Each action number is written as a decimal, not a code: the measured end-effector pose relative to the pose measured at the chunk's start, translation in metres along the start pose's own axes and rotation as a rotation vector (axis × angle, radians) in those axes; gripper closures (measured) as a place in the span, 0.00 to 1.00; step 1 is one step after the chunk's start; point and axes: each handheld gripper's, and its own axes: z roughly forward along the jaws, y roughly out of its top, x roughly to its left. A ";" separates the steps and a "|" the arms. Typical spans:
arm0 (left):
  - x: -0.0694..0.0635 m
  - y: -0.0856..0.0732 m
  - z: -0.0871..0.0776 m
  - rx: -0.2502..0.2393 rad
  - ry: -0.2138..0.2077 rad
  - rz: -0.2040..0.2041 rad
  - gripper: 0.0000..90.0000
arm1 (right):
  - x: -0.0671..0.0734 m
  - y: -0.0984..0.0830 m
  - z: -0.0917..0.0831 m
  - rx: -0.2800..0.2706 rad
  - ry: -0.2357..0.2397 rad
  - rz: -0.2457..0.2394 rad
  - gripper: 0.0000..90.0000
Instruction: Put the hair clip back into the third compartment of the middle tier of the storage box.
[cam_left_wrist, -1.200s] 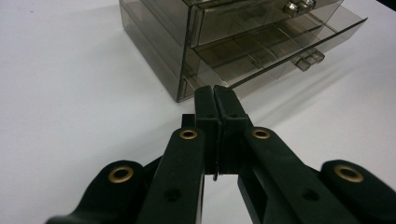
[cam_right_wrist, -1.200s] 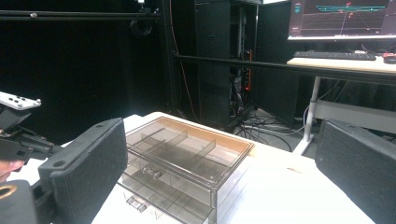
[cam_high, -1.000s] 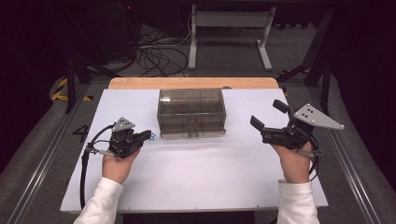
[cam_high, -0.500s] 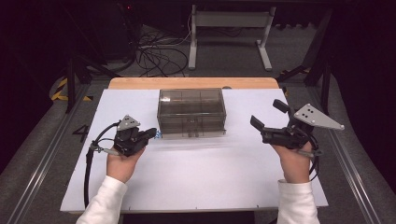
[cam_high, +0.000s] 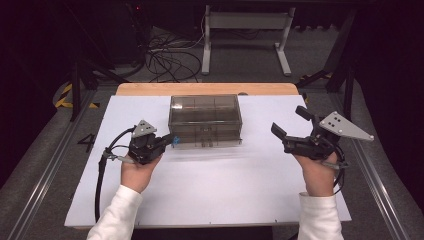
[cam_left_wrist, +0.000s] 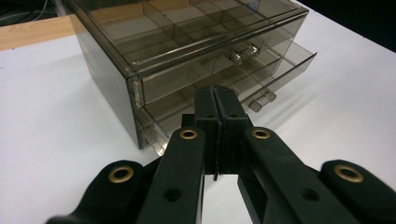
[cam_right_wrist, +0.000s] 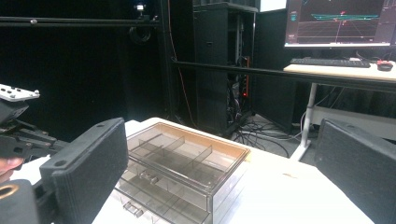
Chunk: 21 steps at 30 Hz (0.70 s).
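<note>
We hold left gripper (cam_left_wrist: 217, 100) closed, empty, near lower drawer (cam_left_wrist: 243, 91); right gripper (cam_high: 290, 131) apart. Risk: closed tips shove organizer (cam_high: 205, 120) across tabletop (cam_high: 225, 190).

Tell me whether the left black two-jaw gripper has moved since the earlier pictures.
Yes. In the high view the left gripper has shifted rightward, closing on the smoky transparent plastic drawer box, jaws shut; the box keeps its place on the white table.

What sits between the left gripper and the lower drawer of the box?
Nothing visible. The left gripper, shut and empty, sits just off the front left corner of the clear drawer box, with bare white table before the slightly open lower drawer.
</note>
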 end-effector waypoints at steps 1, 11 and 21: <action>-0.001 0.001 0.001 -0.001 -0.002 0.003 0.99 | 0.000 0.000 0.000 -0.001 -0.001 0.001 0.04; -0.010 0.008 0.009 -0.013 -0.003 0.021 0.99 | -0.002 0.001 -0.004 -0.011 -0.003 0.006 0.04; -0.019 0.014 0.020 -0.024 -0.022 0.020 0.99 | -0.004 0.001 -0.004 -0.013 0.008 0.010 0.04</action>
